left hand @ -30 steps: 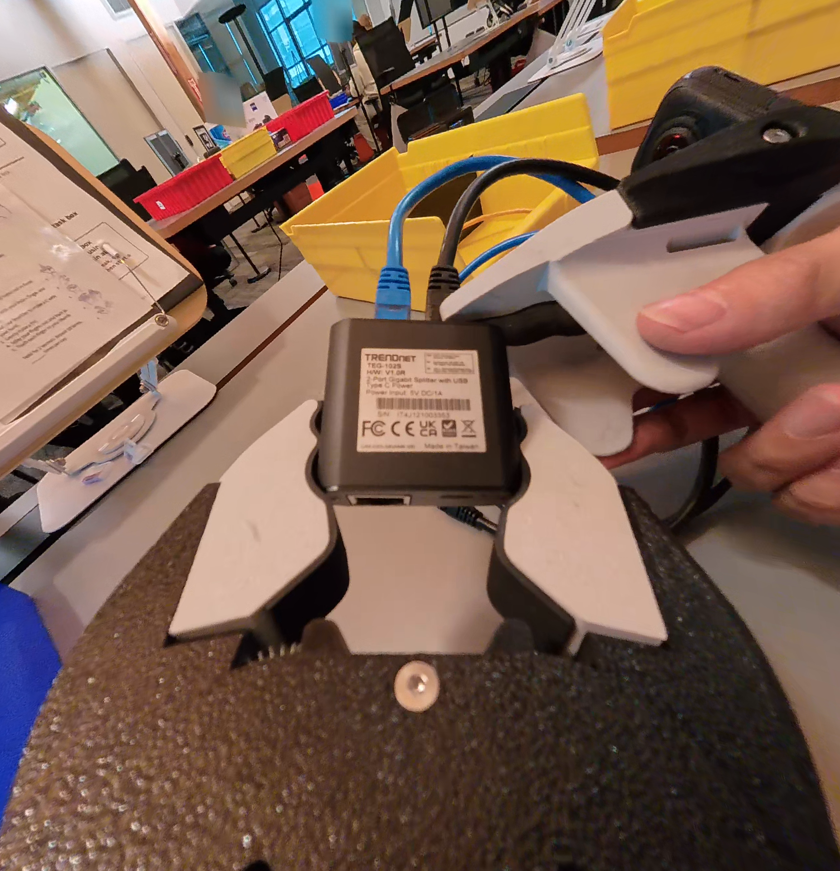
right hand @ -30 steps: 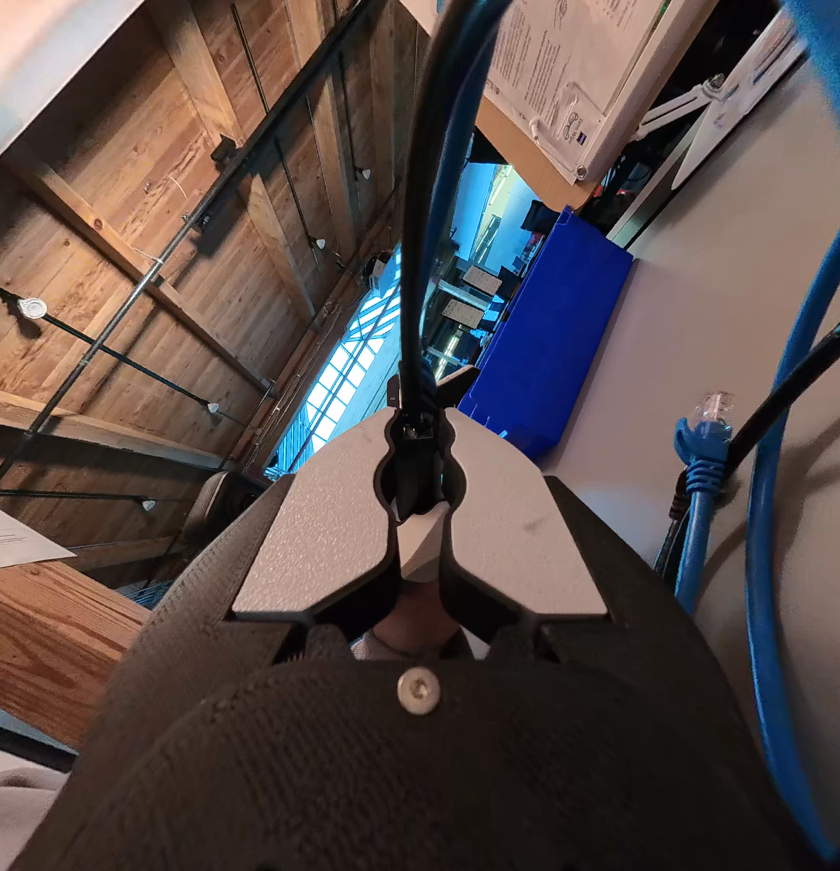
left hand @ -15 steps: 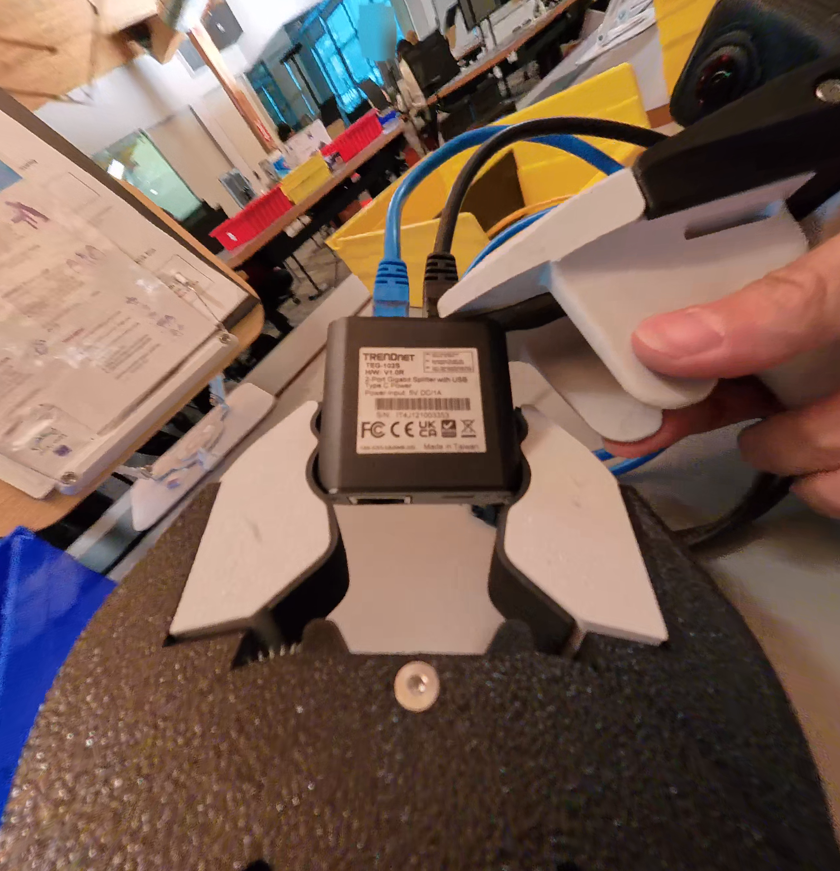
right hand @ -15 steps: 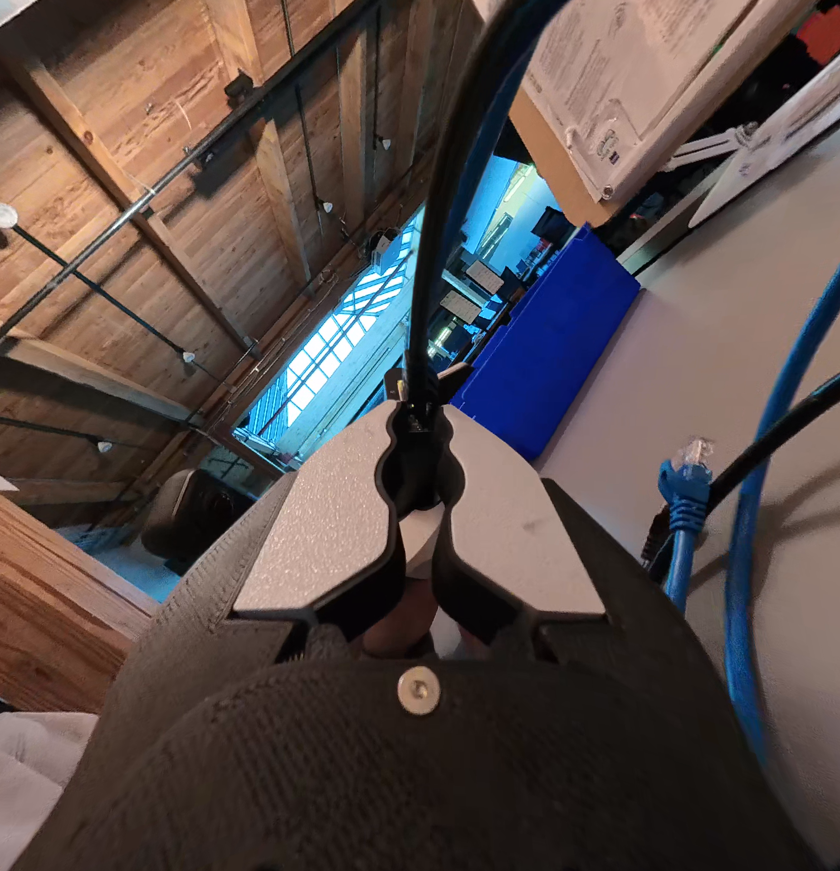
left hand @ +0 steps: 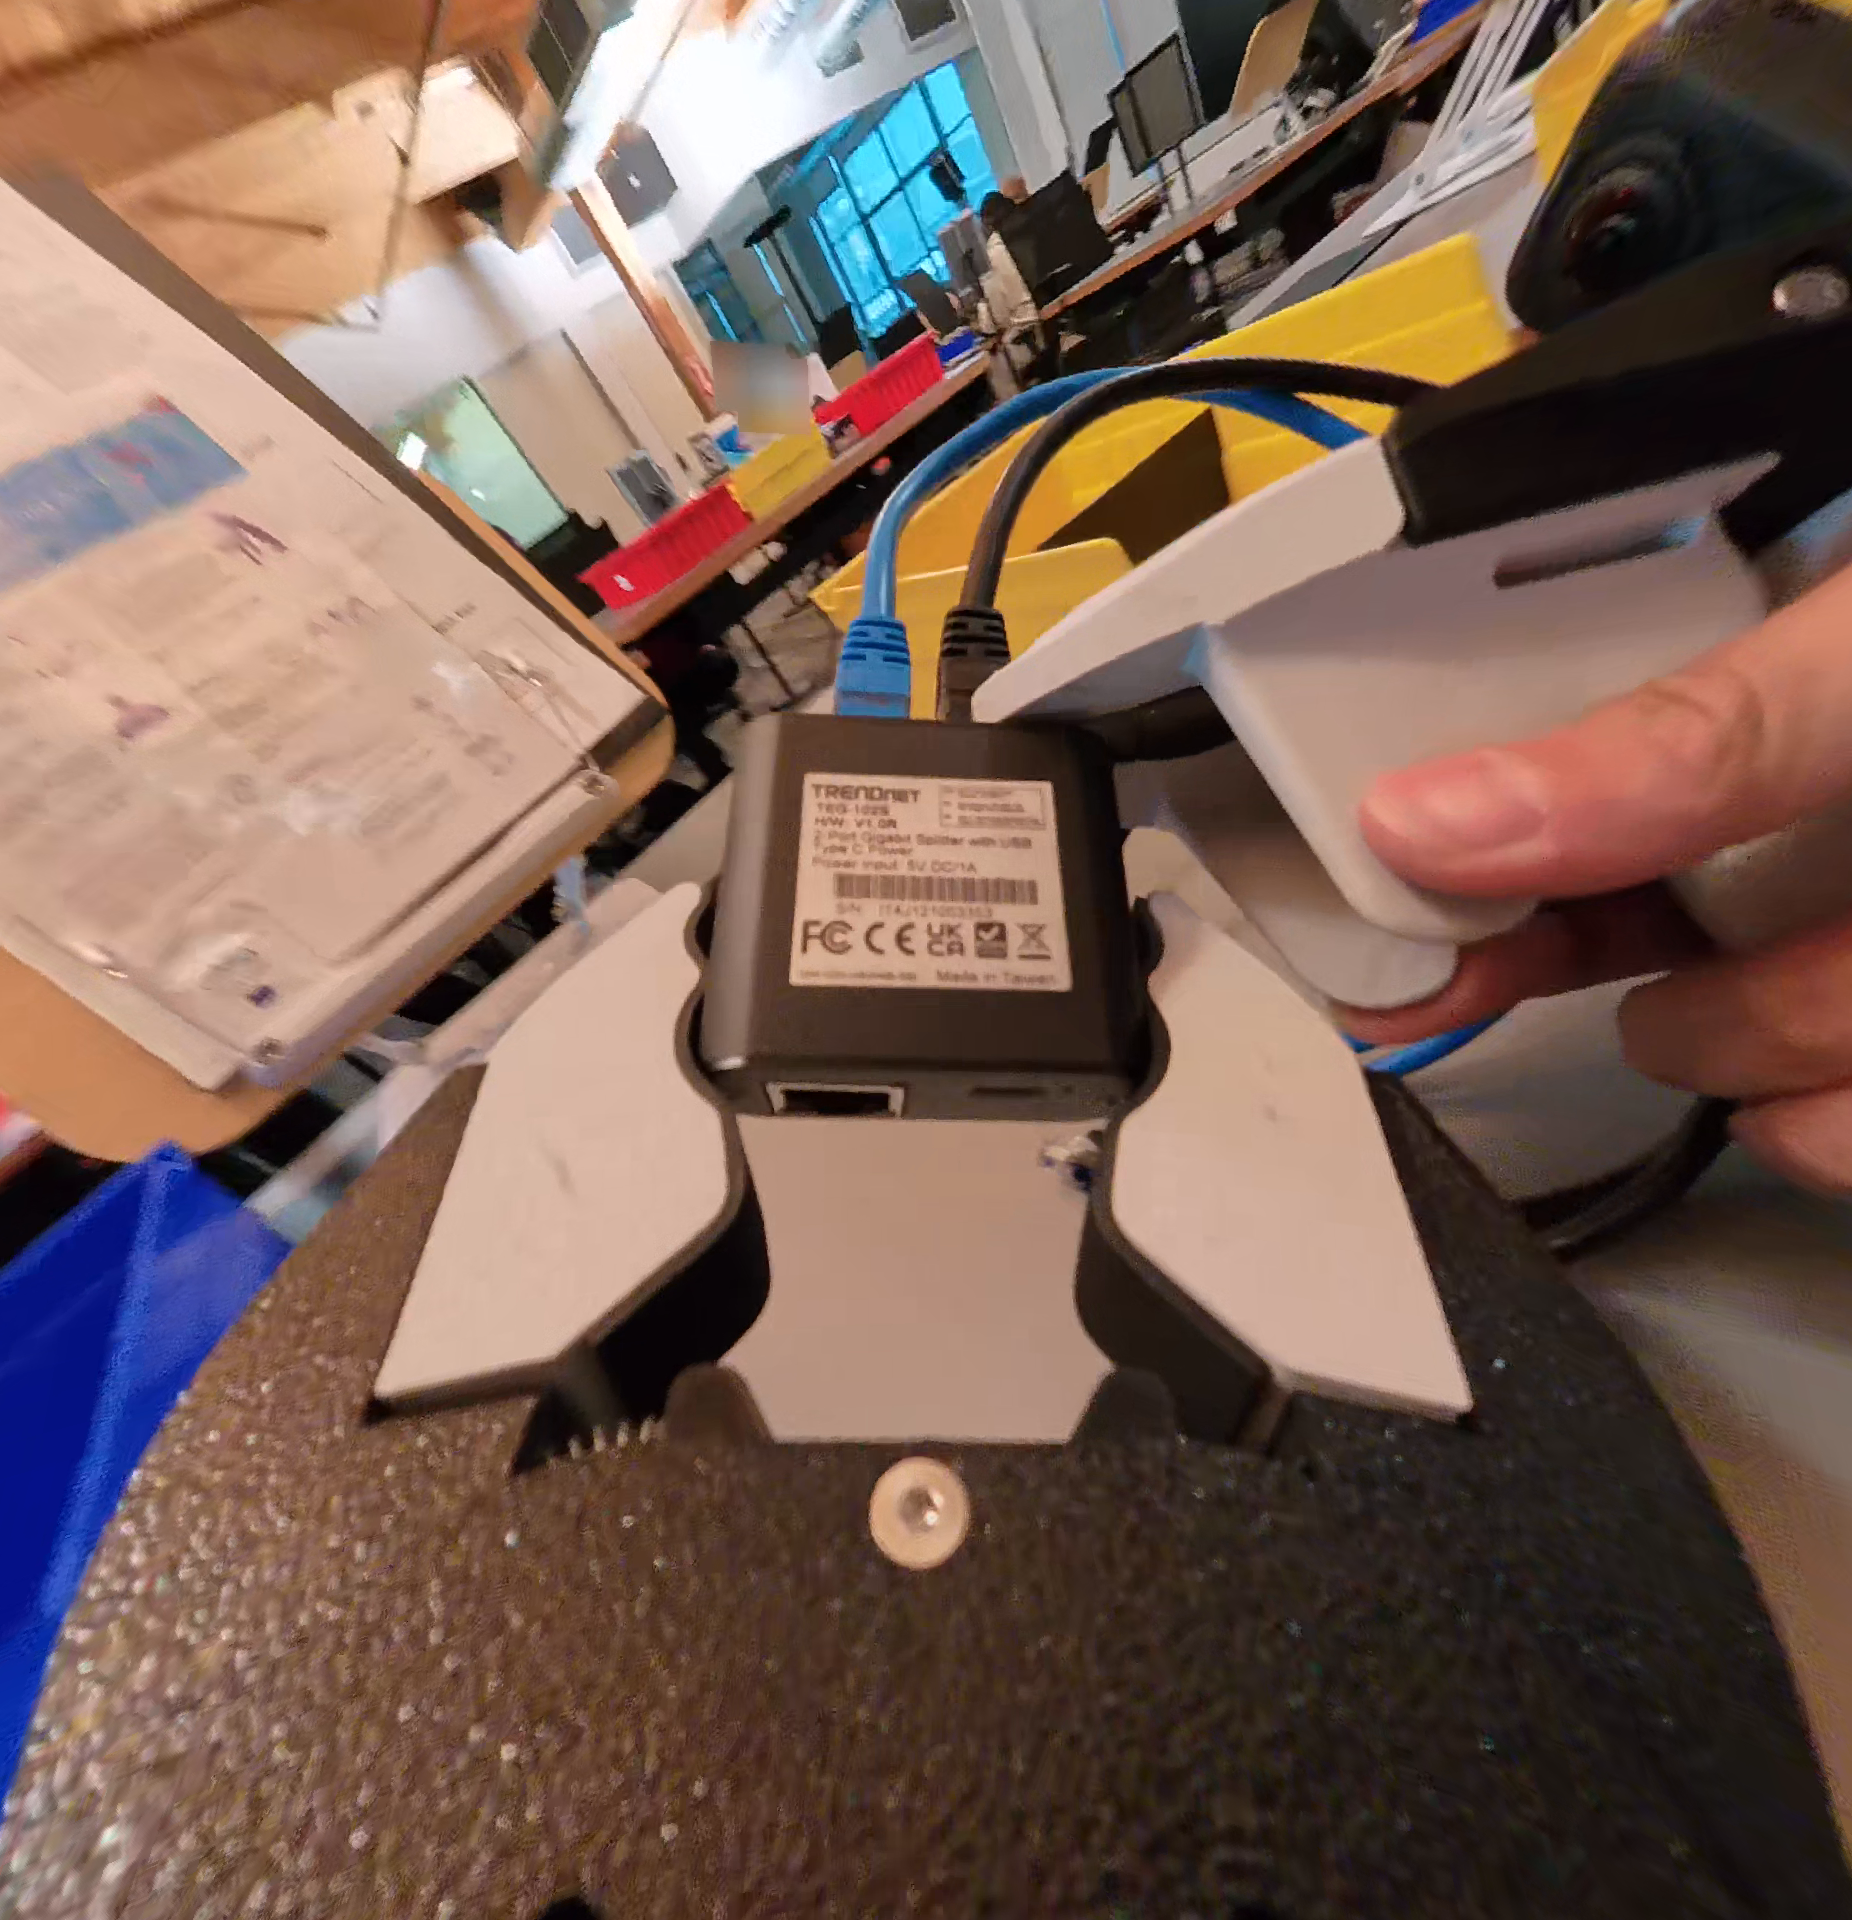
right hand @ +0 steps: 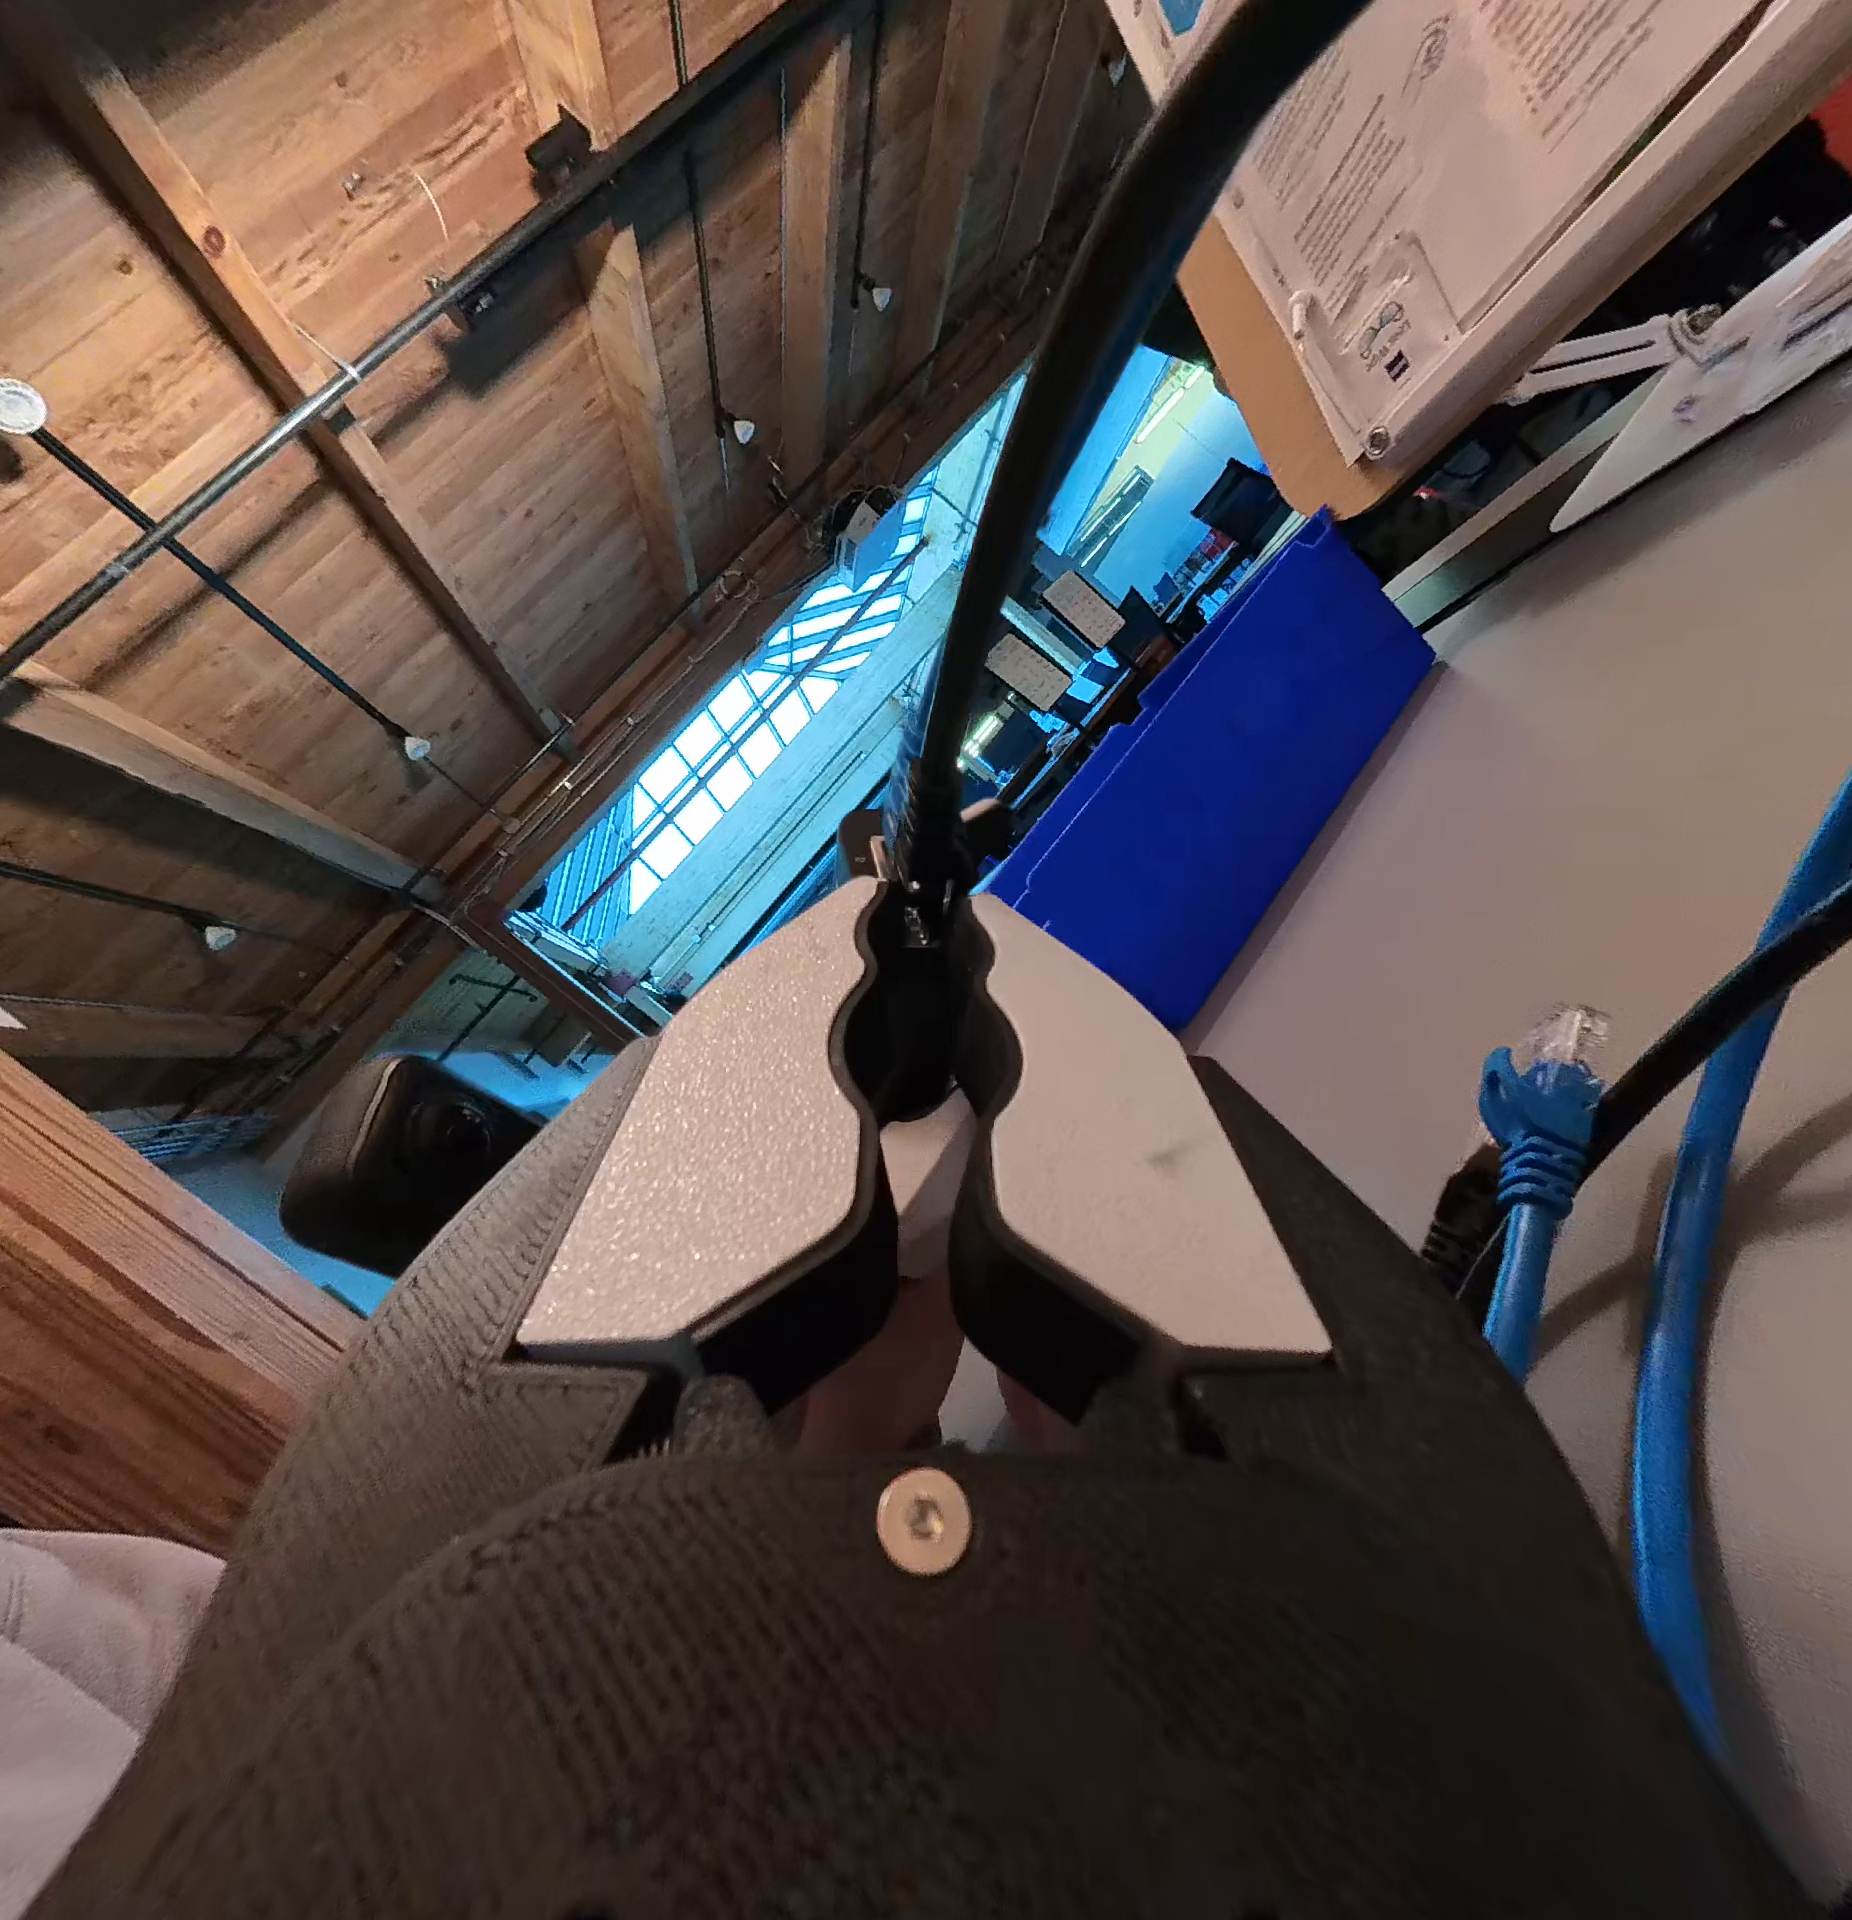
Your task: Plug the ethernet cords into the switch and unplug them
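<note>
A: Left tongs [left hand: 922, 997]?

B: Clamped on the switch [left hand: 917, 894], a small black box with a white label on its upper face. One finger presses each side. The box sits at the centre of the left wrist view, held off the bench [left hand: 1732, 1299]. An empty port faces the camera at 6 o'clock on the box.

A: Cords at the switch?

B: Two enter its far edge, at 12 o'clock. The blue cord [left hand: 880, 582] is plugged in on the left, the black cord [left hand: 979, 582] just beside it on the right. Both arch up and over toward 2 o'clock.

A: Right tongs [right hand: 927, 935]?

B: Closed on the black cord's plug, right at the fingertips. In the left wrist view they reach in from 3 o'clock, a hand [left hand: 1680, 862] on the handle, with the tip touching the switch's far right corner by the black plug.

A: Anything loose?

B: In the right wrist view, a blue plug [right hand: 1540, 1101] lies free on the bench at 3 o'clock, with a black cord crossing beside it.

A: Surroundings?

B: A yellow bin [left hand: 1348, 353] behind the switch, a blue bin [right hand: 1213, 790] at the bench edge, and a board with a printed sheet [left hand: 226, 665] at 9 o'clock.
</note>
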